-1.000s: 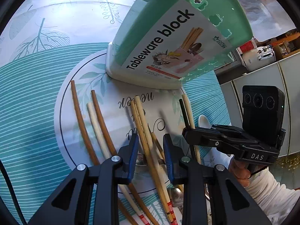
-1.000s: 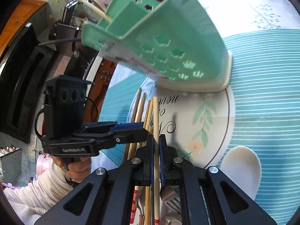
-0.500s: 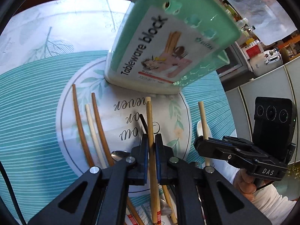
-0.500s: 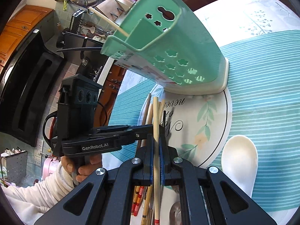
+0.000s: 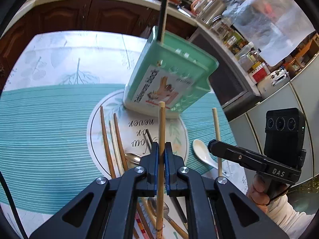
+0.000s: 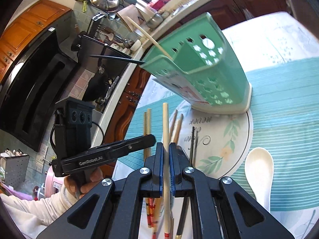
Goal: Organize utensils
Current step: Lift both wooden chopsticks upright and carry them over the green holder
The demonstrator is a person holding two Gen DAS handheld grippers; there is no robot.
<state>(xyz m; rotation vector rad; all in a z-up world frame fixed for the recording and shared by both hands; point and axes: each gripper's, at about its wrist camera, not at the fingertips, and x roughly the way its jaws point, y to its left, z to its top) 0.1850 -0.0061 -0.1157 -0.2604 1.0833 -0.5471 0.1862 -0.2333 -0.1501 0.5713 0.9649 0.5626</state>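
Moved: both my chopsticks lifted off worktop (image 5: 49, 139) since 1 s ago.
L gripper (image 5: 161, 155): clamped on chopstick (image 5: 161, 123).
R gripper (image 6: 166, 155): clamped on pale chopstick (image 6: 165, 123).
Holder (image 5: 169, 75): upright ahead.

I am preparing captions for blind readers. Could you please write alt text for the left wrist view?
The left gripper is shut on a light wooden chopstick pointing toward a green utensil holder on a round placemat. More chopsticks and a white spoon lie nearby; the right gripper holds another chopstick.
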